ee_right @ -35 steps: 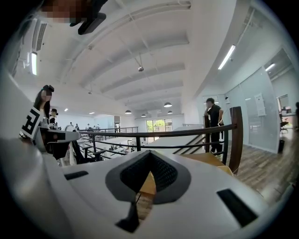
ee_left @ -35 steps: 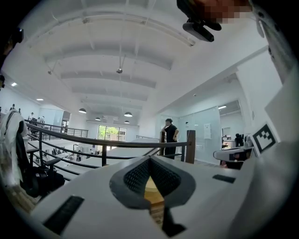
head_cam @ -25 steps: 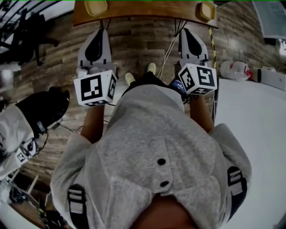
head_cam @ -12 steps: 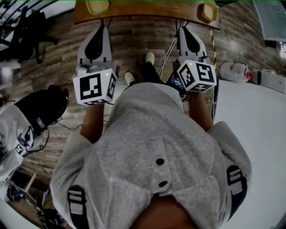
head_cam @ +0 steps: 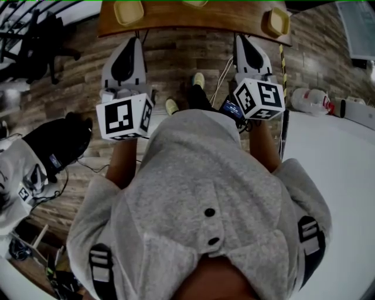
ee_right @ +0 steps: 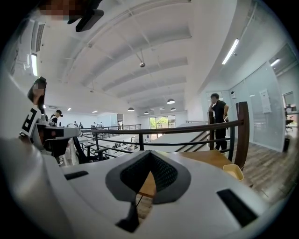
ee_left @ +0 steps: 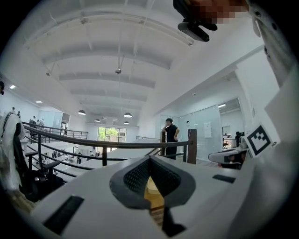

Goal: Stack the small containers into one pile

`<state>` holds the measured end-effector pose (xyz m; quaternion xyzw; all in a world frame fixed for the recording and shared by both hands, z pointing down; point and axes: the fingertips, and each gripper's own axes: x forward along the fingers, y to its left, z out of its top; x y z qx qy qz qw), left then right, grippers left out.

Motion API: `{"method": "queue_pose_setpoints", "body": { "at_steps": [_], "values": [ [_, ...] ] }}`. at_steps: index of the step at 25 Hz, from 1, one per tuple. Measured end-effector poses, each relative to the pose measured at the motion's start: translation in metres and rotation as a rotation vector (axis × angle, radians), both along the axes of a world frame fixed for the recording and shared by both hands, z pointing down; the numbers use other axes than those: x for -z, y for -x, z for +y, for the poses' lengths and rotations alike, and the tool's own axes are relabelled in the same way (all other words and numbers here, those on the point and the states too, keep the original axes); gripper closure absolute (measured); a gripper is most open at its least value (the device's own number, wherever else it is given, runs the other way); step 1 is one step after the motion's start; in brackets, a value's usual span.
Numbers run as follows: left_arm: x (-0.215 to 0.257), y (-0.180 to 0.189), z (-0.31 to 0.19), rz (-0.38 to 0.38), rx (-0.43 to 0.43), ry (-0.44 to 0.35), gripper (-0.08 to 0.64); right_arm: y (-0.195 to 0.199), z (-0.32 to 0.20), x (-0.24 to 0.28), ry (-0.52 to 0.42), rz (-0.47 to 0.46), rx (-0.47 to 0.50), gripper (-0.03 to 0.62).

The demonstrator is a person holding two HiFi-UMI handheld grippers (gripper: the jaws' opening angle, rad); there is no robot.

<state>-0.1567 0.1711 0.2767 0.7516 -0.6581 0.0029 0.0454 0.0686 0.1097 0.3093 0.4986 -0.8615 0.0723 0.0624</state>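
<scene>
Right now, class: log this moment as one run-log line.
left gripper: jaws shut, empty | right gripper: jaws shut, empty | containers: apart on table, unstacked | stage: no pick yet

Smooth wooden table (head_cam: 193,20) — matt plastic containers (head_cam: 128,10); plank-wood floor (head_cam: 181,64), fleecy cloth top (head_cam: 199,193).

A wood-plank floor (head_cam: 176,64) runs beneath a brown wooden counter (head_cam: 176,17) and meets a pale smooth floor (head_cam: 334,176) on the right. A black office chair (head_cam: 41,32) stands far left. The white beamed ceiling (ee_left: 117,60) carries round lamps (ee_left: 128,115). A dark railing (ee_left: 93,143) and glass partitions (ee_right: 275,107) edge the hall.
</scene>
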Motion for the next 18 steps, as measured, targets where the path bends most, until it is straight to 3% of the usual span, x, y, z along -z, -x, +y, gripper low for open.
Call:
{"method": "queue_pose_setpoints", "body": {
  "at_steps": [7, 18],
  "values": [
    [0.003, -0.021, -0.046, -0.06, -0.005, 0.003, 0.548, -0.02, -0.047, 0.001, 0.007, 0.008, 0.002, 0.577],
    [-0.001, -0.049, -0.127, -0.062, -0.024, 0.02, 0.548, -0.045, -0.12, -0.009, 0.031, -0.004, -0.002, 0.577]
  ]
}}
